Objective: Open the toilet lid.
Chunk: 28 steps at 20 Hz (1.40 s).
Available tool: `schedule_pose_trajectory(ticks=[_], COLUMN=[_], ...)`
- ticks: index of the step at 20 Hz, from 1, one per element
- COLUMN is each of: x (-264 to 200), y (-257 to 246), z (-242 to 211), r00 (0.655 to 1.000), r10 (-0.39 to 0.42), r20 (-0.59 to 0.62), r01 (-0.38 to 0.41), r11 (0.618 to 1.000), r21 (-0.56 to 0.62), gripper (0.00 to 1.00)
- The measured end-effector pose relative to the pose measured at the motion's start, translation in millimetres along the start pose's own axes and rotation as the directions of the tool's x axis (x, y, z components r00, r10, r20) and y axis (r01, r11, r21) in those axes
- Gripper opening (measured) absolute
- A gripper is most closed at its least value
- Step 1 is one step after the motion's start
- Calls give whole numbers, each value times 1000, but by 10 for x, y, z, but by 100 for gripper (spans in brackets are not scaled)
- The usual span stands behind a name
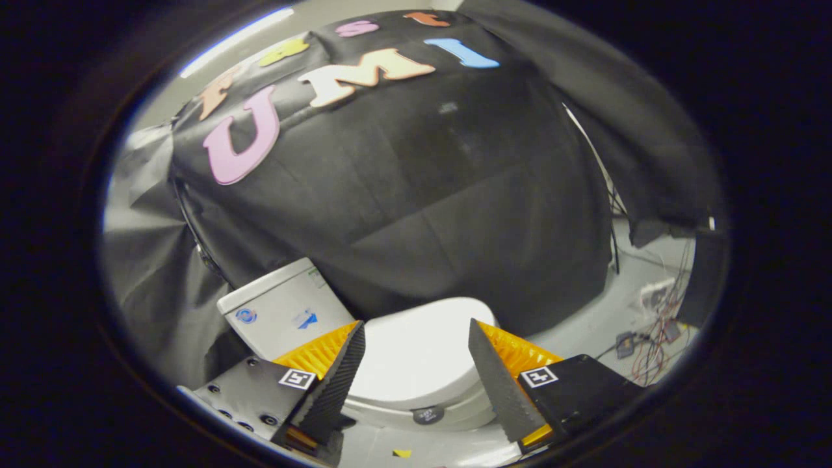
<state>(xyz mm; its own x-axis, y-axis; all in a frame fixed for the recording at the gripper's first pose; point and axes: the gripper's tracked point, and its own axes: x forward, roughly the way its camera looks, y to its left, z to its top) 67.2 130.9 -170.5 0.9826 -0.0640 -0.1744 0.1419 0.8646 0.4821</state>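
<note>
Toilet lid [416,354]: white, closed flat over the bowl, seen between and just beyond my fingers.
Cistern [283,312]: white, just behind the lid, against the black cloth wall [422,208].
My tool [416,331]: released, fingers spread wide, touching nothing.
Floor [585,325]: grey, with loose cables [653,341] lying beside the toilet.

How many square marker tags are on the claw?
2. One tag sits beside the finger nearer the toilet tank, the other tag beside the opposite finger. The claw is open, with the closed toilet lid seen between its fingers. More tags may be hidden.
</note>
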Motion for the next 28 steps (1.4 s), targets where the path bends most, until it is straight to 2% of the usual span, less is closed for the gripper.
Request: schedule_pose_trajectory(ticks=[5, 13, 15, 20, 22, 23, 25, 26, 27, 28], x=[128, 386, 457, 534, 431, 619, 592, 485, 582, 607], y=[-265, -284, -294, -156, -91, -92, -87, -85, -48, -36], z=[-725, -1537, -1684, -1820, -1806, -1841, -1859, -1785, -1825, -1821], r00=[993, 970, 965, 960, 942, 945, 938, 940, 936, 937], r10=[-36, 29, 44, 123, 185, 173, 188, 193, 194, 188], r20=[-113, -241, -257, -251, -279, -276, -290, -283, -293, -295], r01=[52, 59, 64, 38, 18, 40, 48, 54, 69, 71], r11=[988, 936, 916, 832, 804, 778, 761, 733, 717, 725], r21=[147, 347, 396, 553, 594, 627, 647, 678, 694, 685], gripper=[98, 96, 82, 49, 36, 28, 13, 13, 1, 0])
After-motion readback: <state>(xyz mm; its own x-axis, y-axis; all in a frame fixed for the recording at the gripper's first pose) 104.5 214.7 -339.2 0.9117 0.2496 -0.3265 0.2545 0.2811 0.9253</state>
